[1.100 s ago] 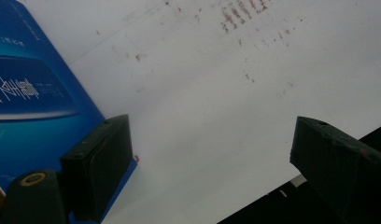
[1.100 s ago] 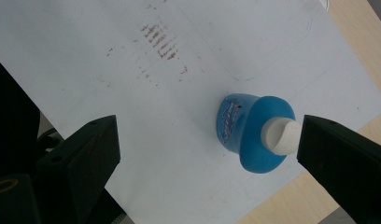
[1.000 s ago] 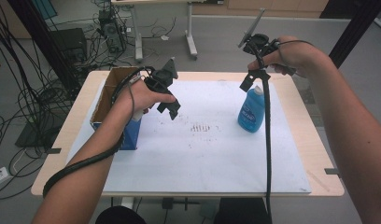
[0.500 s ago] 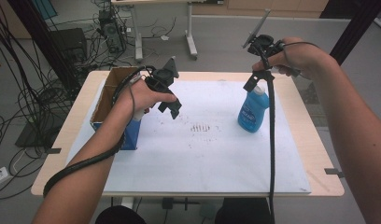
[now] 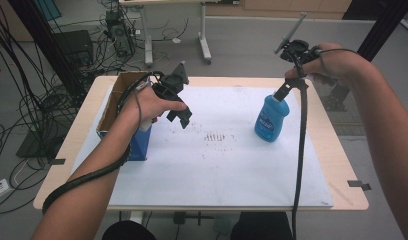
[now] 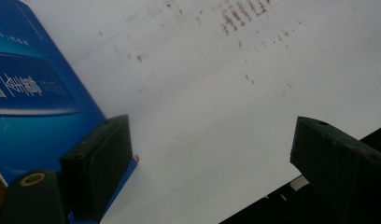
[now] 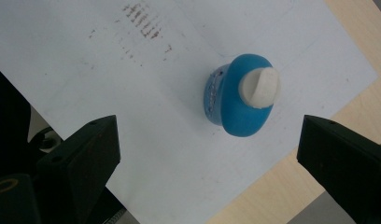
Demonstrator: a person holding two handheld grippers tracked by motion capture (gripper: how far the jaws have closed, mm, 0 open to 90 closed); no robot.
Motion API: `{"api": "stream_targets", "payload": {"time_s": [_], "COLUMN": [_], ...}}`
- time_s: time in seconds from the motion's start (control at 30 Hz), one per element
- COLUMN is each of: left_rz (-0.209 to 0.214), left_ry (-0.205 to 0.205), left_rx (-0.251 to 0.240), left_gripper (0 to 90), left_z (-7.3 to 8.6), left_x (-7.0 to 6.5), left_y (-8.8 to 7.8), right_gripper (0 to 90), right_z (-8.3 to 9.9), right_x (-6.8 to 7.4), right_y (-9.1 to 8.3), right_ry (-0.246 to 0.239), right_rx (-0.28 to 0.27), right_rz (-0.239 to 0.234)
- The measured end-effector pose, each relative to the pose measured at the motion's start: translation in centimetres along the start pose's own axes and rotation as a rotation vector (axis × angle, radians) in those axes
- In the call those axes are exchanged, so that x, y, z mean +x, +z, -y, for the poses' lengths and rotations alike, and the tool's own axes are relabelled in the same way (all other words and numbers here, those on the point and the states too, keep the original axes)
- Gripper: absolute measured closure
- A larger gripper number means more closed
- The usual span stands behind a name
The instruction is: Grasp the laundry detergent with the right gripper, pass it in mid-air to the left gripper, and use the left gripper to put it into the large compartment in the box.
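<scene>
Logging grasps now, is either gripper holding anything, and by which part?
Nothing is held. The right gripper hangs open above the blue bottle; the left gripper is open beside the blue box.

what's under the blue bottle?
The blue bottle stands upright on the white sheet that covers most of the wooden table. The right gripper hovers above its white cap, jaws open. The patch under its base is hidden.

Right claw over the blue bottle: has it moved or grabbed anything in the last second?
The right claw has lifted slightly up and away from the blue bottle; its jaws are spread wide above the white cap, gripping nothing. The bottle stayed upright on the white sheet. The left claw stayed open beside the blue box.
</scene>
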State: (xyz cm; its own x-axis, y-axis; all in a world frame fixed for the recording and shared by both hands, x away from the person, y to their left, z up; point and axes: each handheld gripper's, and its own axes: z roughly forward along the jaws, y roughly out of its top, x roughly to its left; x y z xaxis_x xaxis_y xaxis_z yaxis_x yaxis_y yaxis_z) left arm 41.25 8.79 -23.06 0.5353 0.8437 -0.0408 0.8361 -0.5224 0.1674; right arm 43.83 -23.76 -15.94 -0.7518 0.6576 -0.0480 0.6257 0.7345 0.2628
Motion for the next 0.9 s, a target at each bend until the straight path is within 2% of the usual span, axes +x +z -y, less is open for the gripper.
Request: {"api": "stream_targets", "payload": {"time_s": [0.33,0.9], "left_rz": [-0.002,-0.003], "left_ry": [0.002,0.001], "left_rx": [0.008,0.005], "left_gripper": [13.1,13.0], "left_z": [0.0,0.4], "left_x": [-0.2,-0.1], "left_y": [0.3,0.7], "right_gripper": [5.9,5.4], "right_z": [2.2,5.3], "right_x": [-1.0,-2.0], "right_y": [0.3,0.9], "right_ry": [0.028,0.071], "right_rx": [0.008,0.008], "right_rz": [0.006,0.004]}}
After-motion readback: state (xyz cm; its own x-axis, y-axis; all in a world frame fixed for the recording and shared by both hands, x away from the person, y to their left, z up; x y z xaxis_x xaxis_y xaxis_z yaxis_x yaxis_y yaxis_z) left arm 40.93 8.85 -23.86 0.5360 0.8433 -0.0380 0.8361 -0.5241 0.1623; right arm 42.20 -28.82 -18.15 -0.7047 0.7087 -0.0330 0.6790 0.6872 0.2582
